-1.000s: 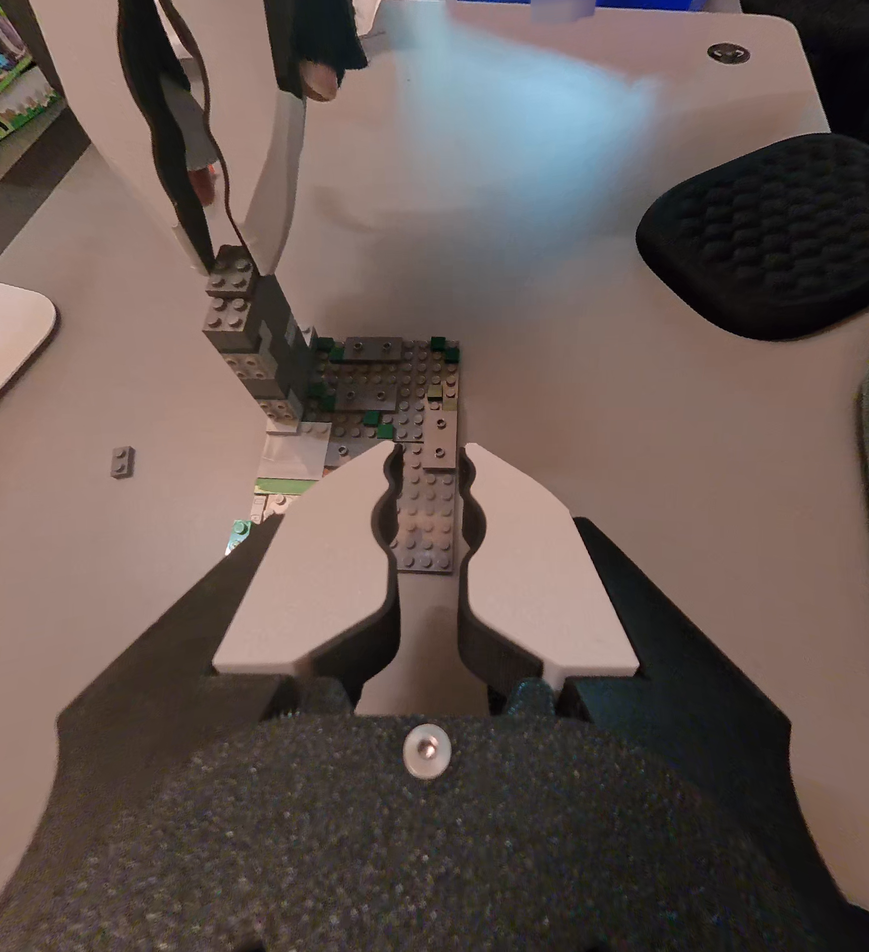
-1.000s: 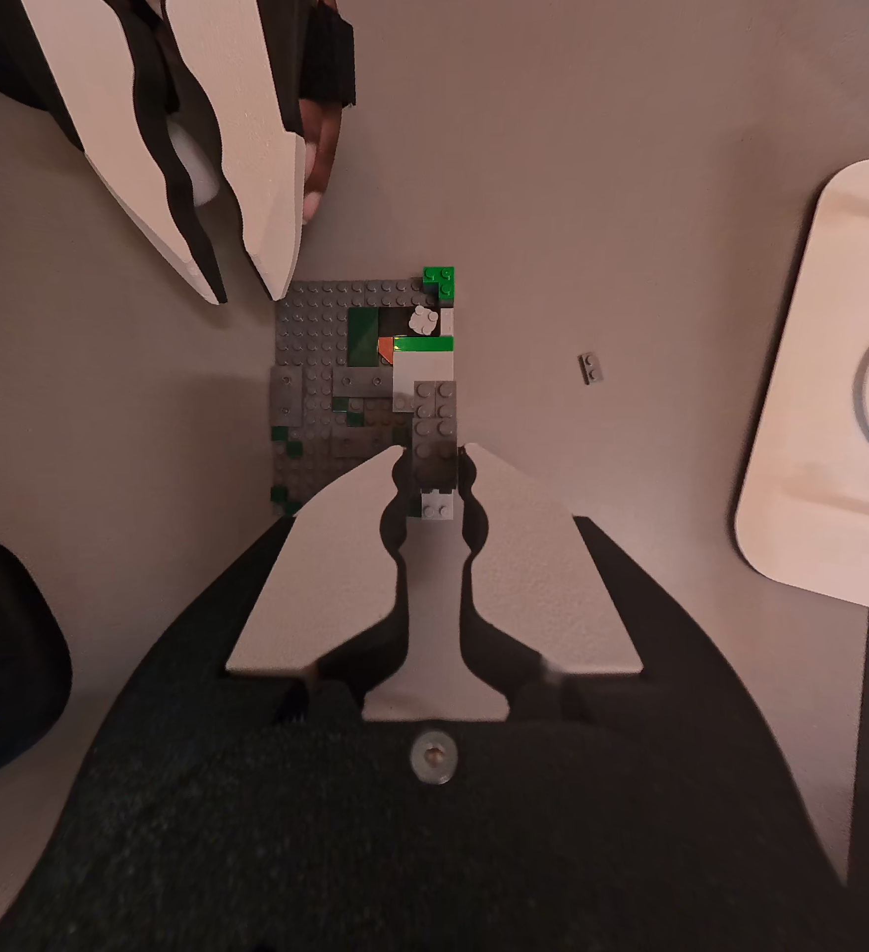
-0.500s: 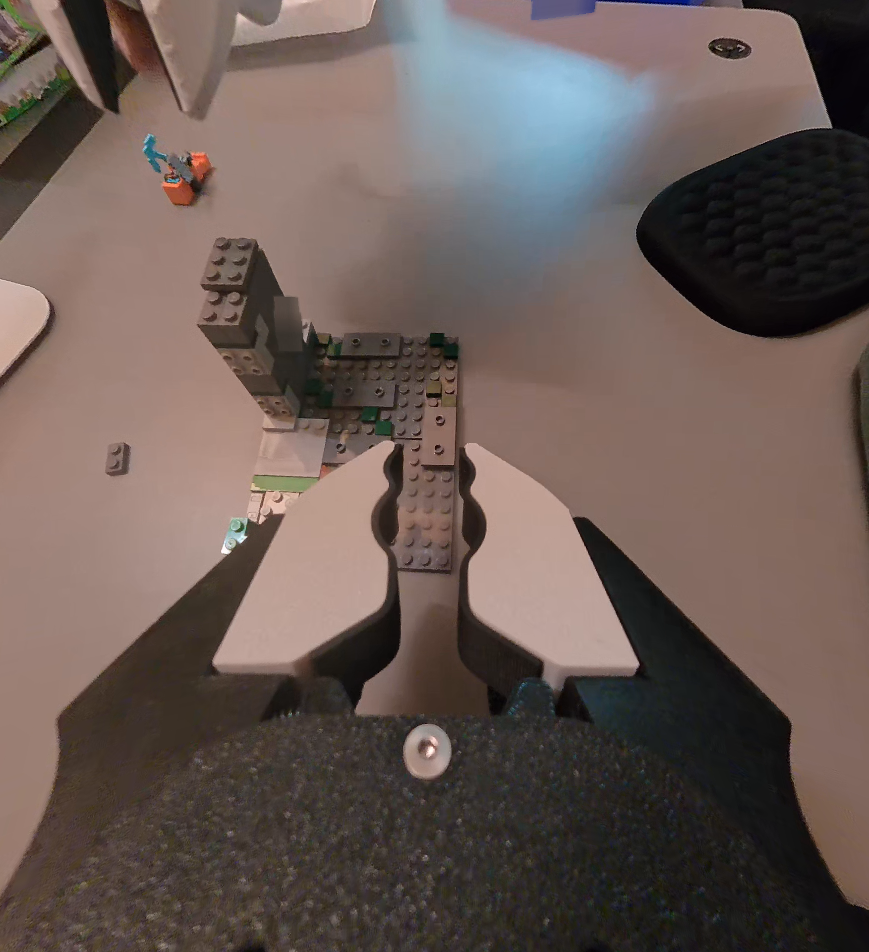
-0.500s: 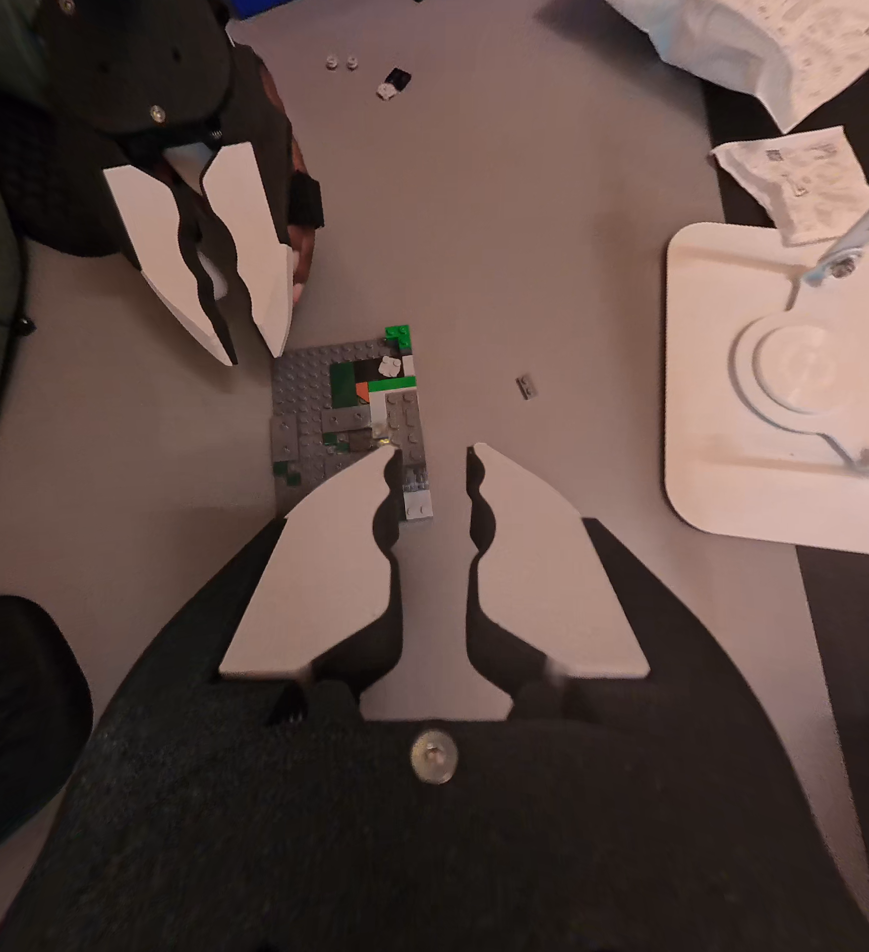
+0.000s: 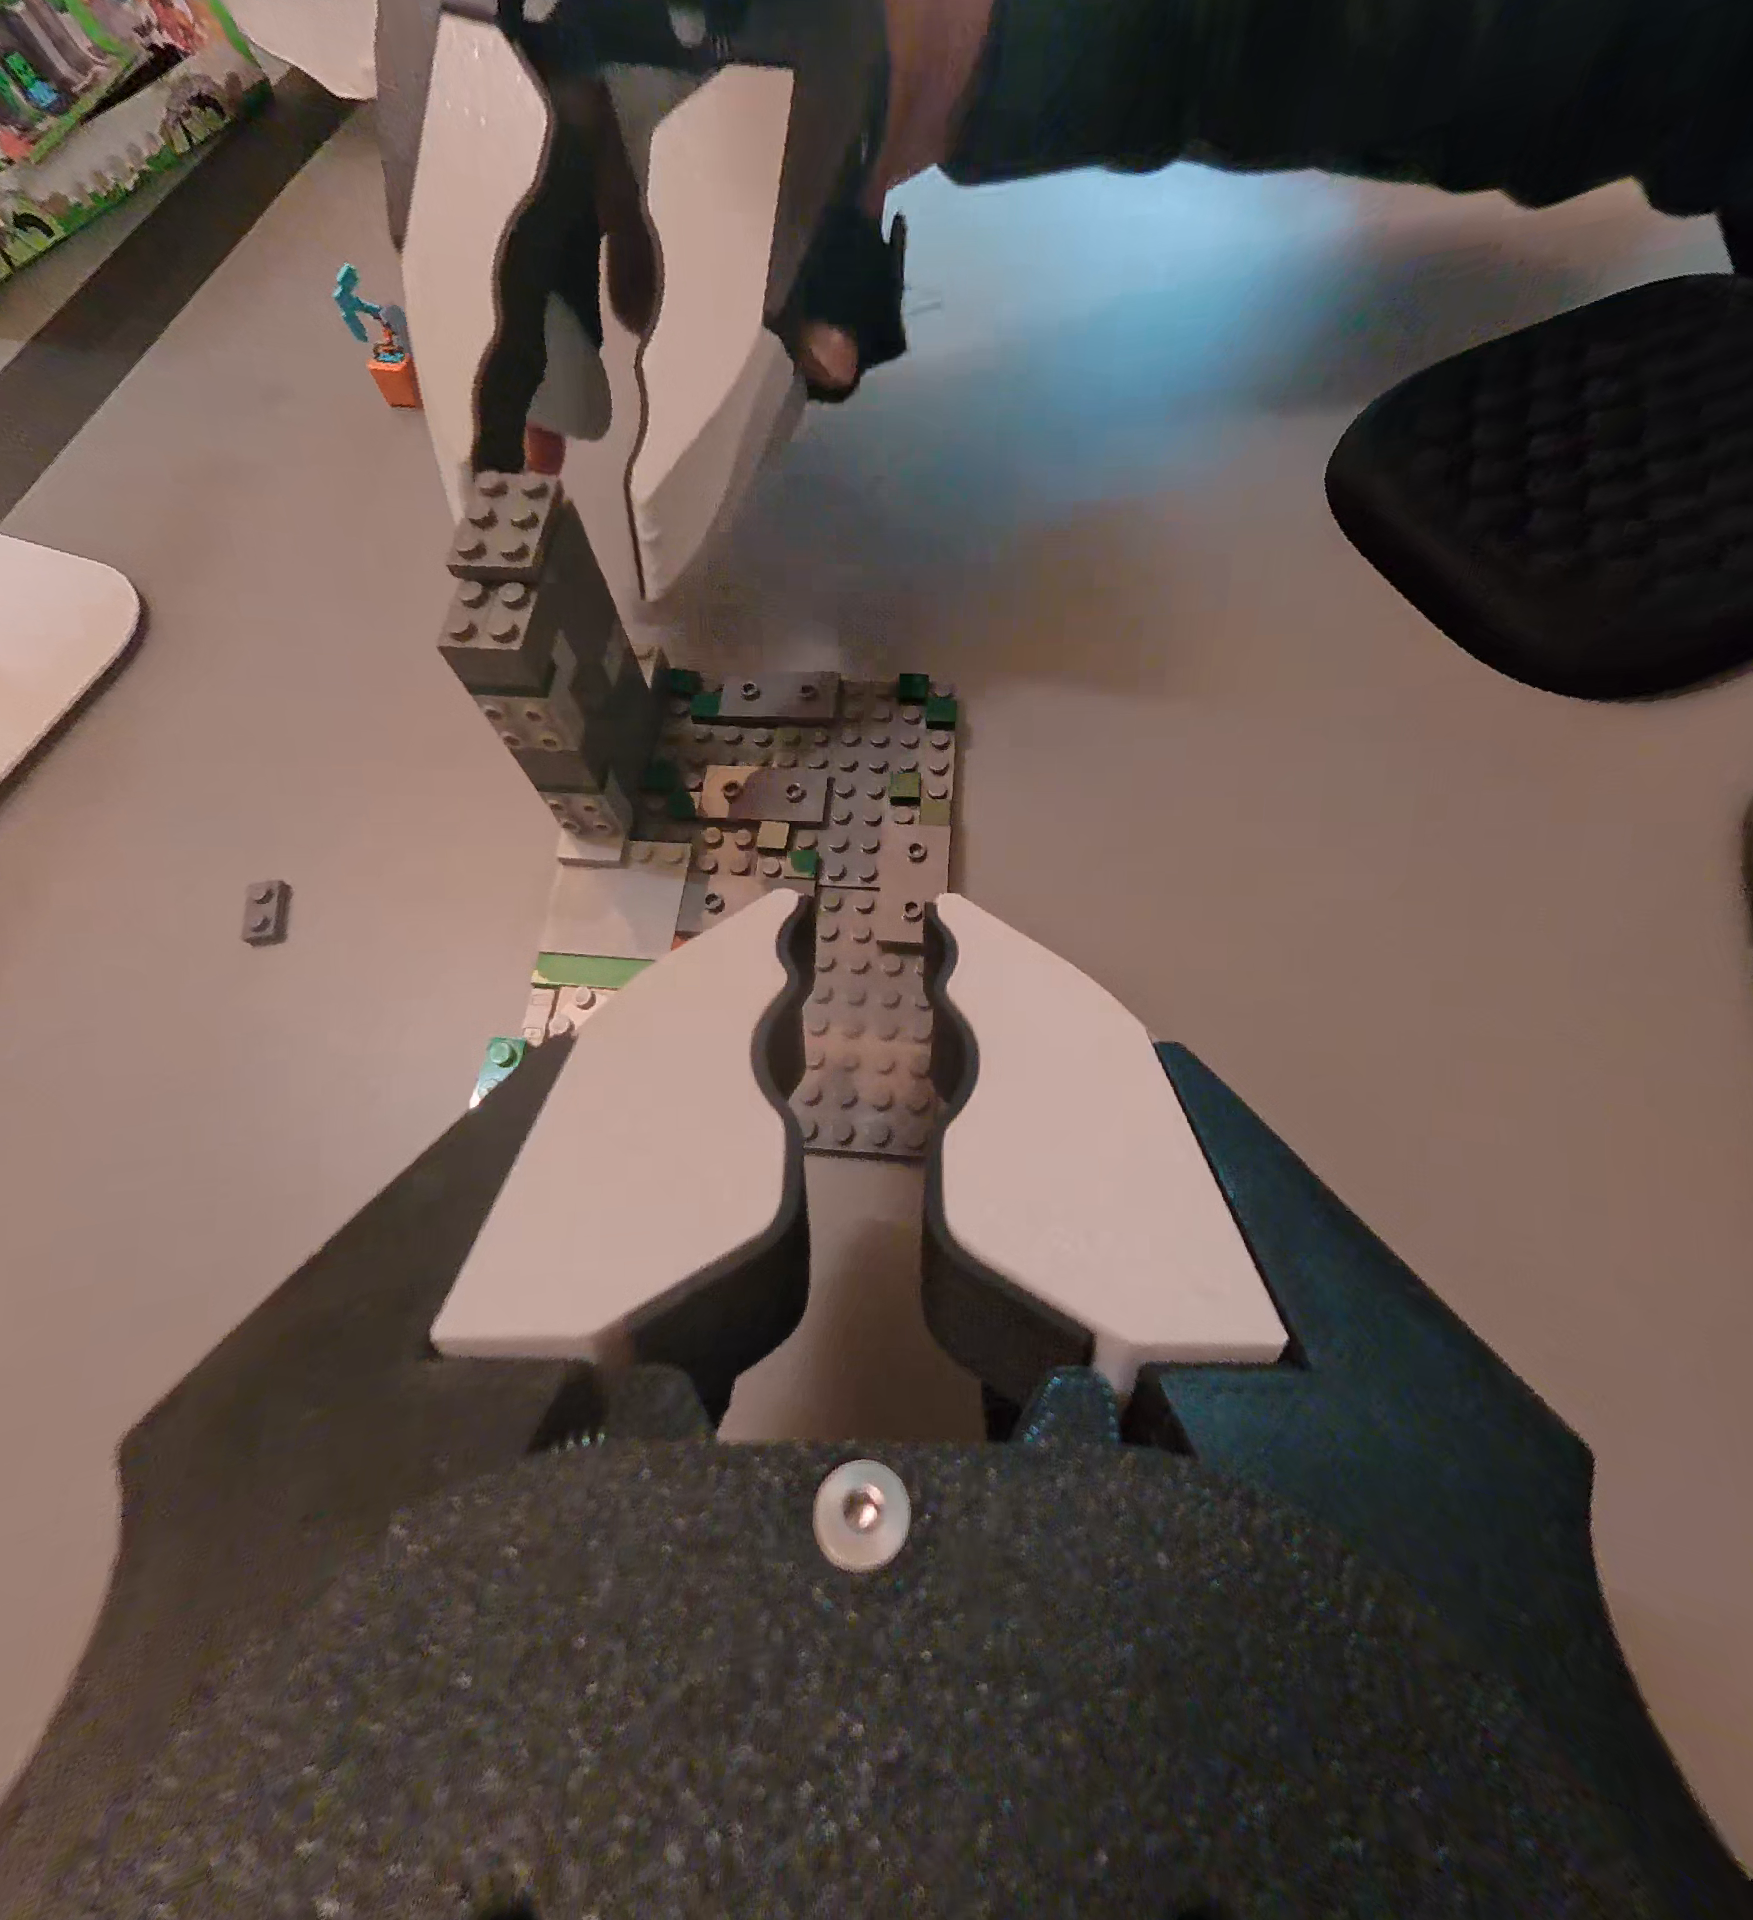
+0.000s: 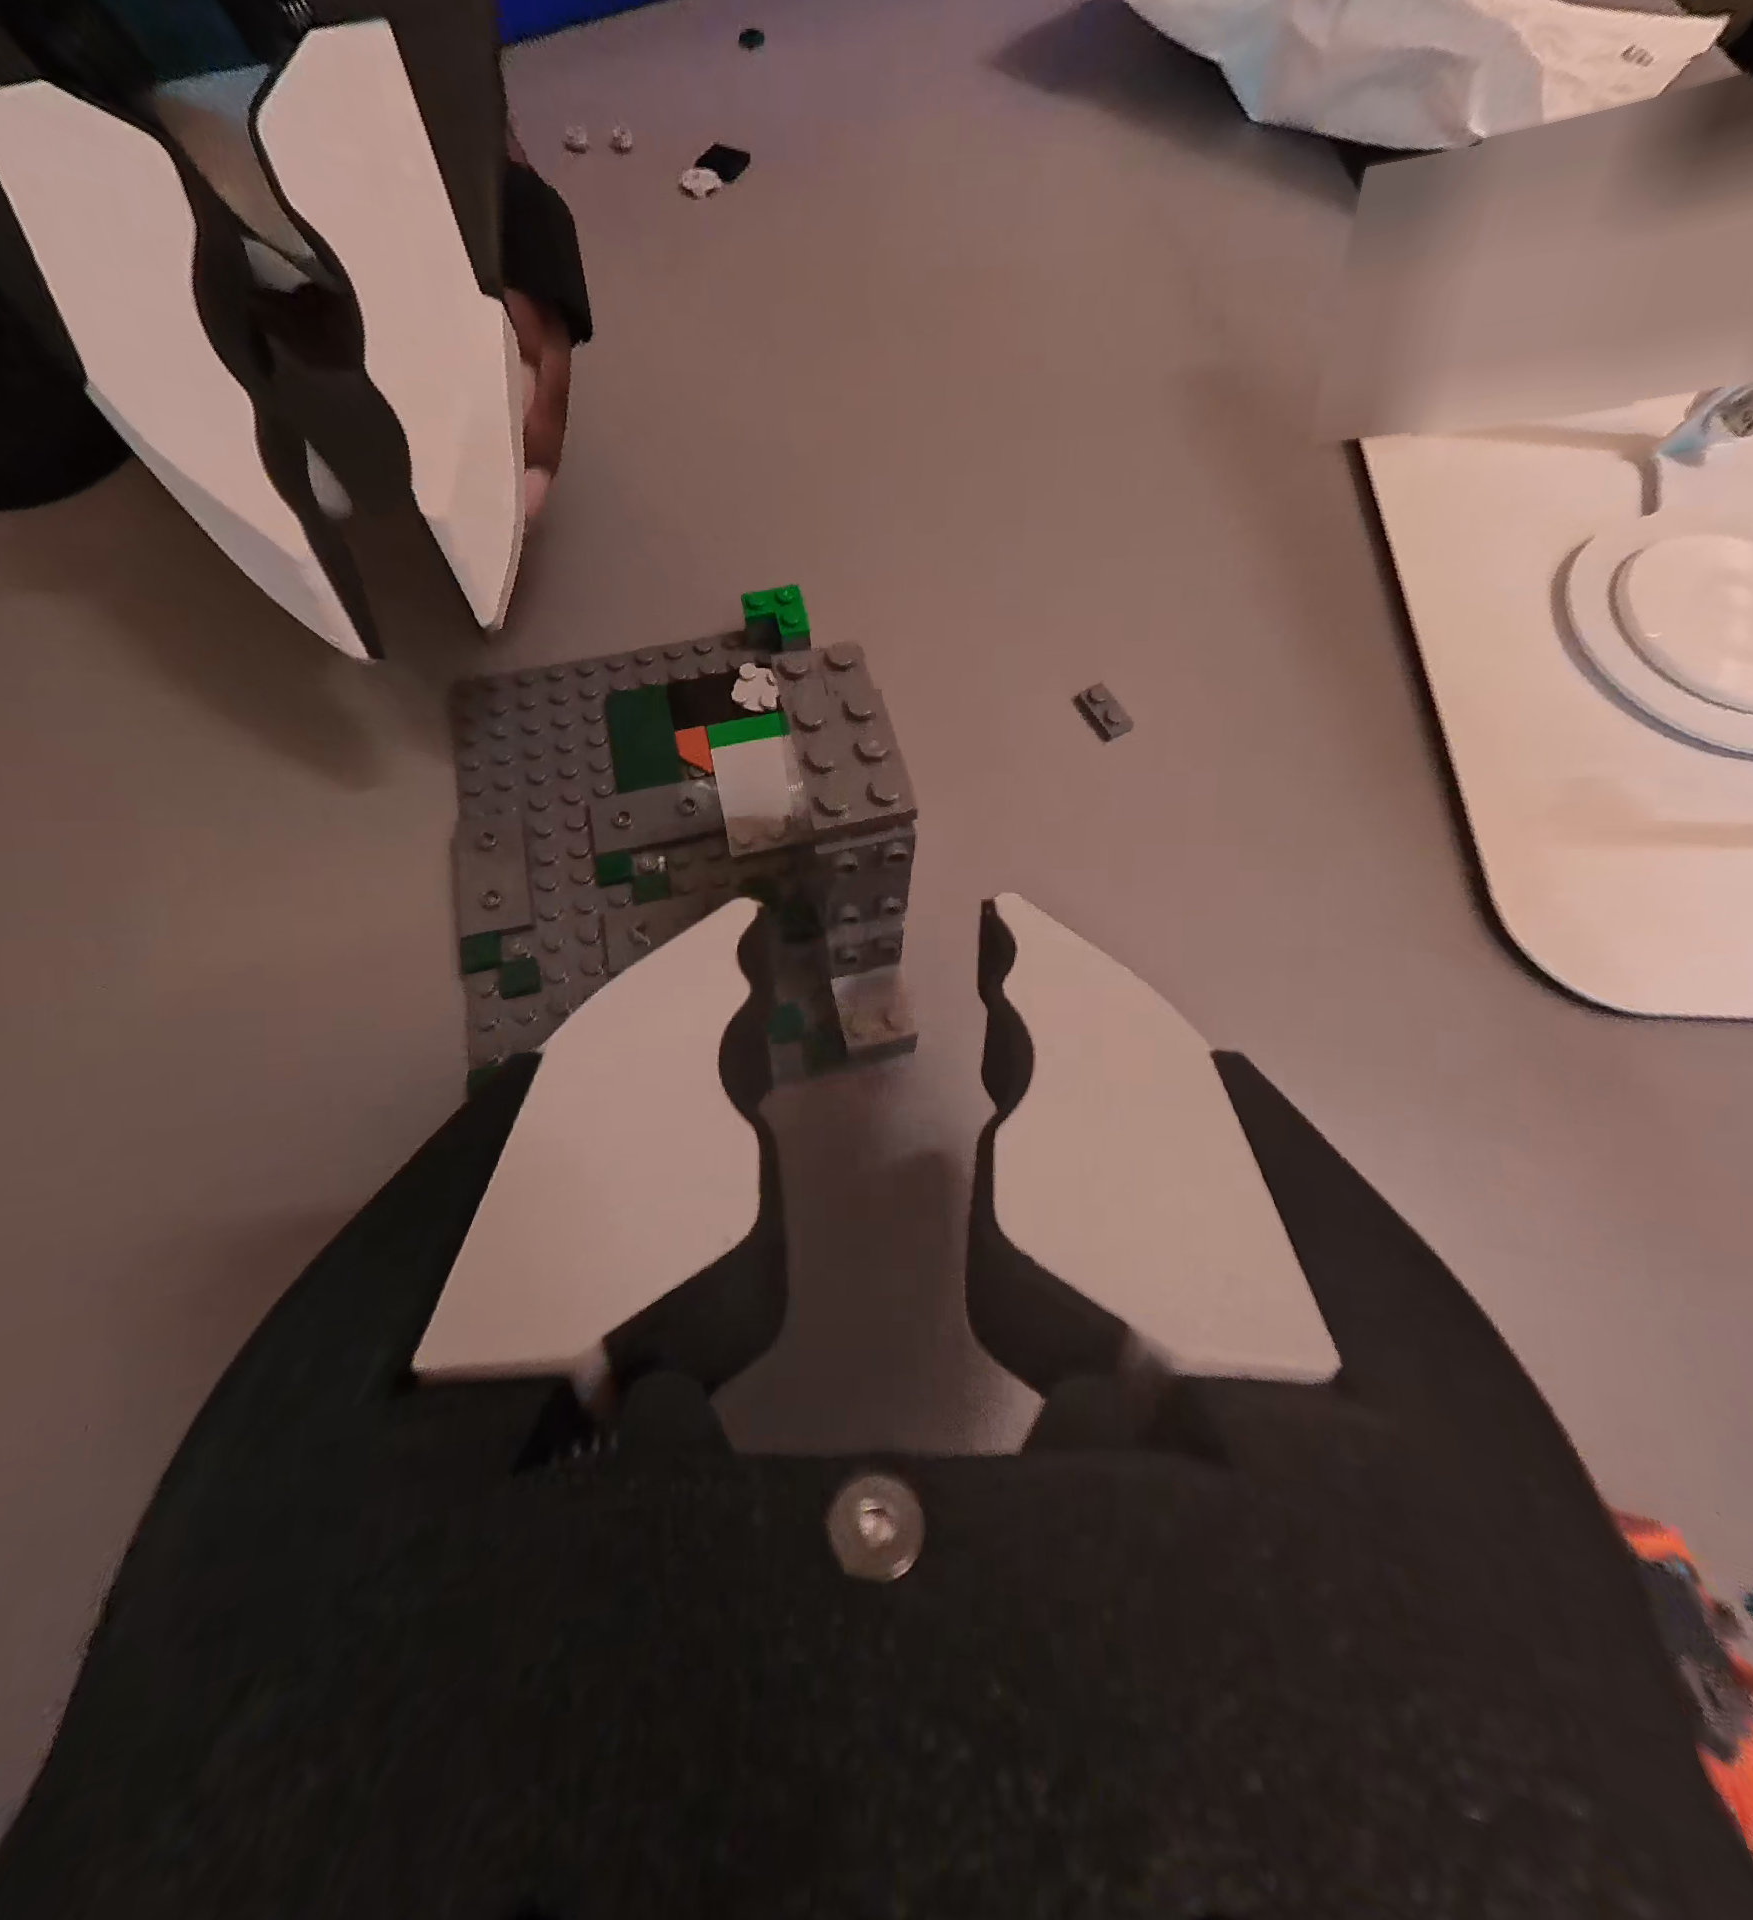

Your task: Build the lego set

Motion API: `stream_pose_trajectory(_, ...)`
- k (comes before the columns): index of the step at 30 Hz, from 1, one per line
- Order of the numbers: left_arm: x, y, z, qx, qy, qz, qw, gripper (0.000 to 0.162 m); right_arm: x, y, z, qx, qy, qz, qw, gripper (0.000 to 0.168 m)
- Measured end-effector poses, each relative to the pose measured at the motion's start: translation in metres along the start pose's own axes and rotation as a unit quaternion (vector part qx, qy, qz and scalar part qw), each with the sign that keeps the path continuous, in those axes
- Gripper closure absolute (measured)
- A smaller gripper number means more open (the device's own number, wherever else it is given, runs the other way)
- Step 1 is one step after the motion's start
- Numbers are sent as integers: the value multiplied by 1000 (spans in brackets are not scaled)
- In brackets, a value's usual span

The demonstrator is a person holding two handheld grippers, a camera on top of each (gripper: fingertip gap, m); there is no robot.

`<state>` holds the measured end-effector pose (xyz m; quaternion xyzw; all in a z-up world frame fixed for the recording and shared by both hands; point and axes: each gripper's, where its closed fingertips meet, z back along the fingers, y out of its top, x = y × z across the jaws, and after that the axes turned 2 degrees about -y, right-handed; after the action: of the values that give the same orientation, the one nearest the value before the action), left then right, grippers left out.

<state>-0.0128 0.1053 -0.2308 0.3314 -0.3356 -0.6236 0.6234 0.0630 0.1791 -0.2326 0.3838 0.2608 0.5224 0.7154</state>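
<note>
Back down comes the right gripper [image 6: 867, 909], after lifting away half a second ago, and its fingers have spread wider, gaping open around the near end of the grey tower [image 6: 856, 831] with nothing held. From the left wrist view it [image 5: 565, 530] hangs just above the tower [image 5: 539, 665] top, tips pointing down. Left gripper [image 5: 861, 904] hasn't budged: low over the near edge of the grey baseplate [image 5: 867, 1049], fingers parted on either side of its narrow strip, and whether they pinch it I cannot tell. 1 loose grey plate [image 5: 266, 912] lies apart on the table [image 5: 1267, 935], between the build and the white stand base [image 6: 1630, 779]. Small orange and teal figure [image 5: 378, 338] waits farther off.
</note>
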Motion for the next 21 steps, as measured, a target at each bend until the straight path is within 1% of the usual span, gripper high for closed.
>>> stream_pose_trajectory(2, -2, 0, 1, 0, 4, 2, 1000, 143, 0, 2, -7, 17, 12, 4, 1000, 134)
stream_pose_trajectory(6, -9, -1, 4, 6, 13, 15, 1000, 143, -4, 4, -16, 30, 48, 5, 998, 135)
stream_pose_trajectory(9, -13, -2, 6, 11, 16, 22, 1000, 144, -8, 5, -22, 36, 63, 7, 997, 140)
stream_pose_trajectory(11, -15, -3, 5, 12, 16, 26, 999, 144, -10, 5, -26, 40, 63, 10, 997, 150)
stream_pose_trajectory(16, -22, -4, 8, 15, 28, 30, 999, 143, -11, 7, -27, 59, 64, 2, 996, 151)
stream_pose_trajectory(18, -31, -5, 13, 16, 48, 33, 998, 142, -12, 9, -26, 68, 65, 0, 996, 151)
stream_pose_trajectory(21, -45, -1, 27, 43, 64, 70, 995, 140, -12, 13, -21, 76, 57, 5, 995, 151)
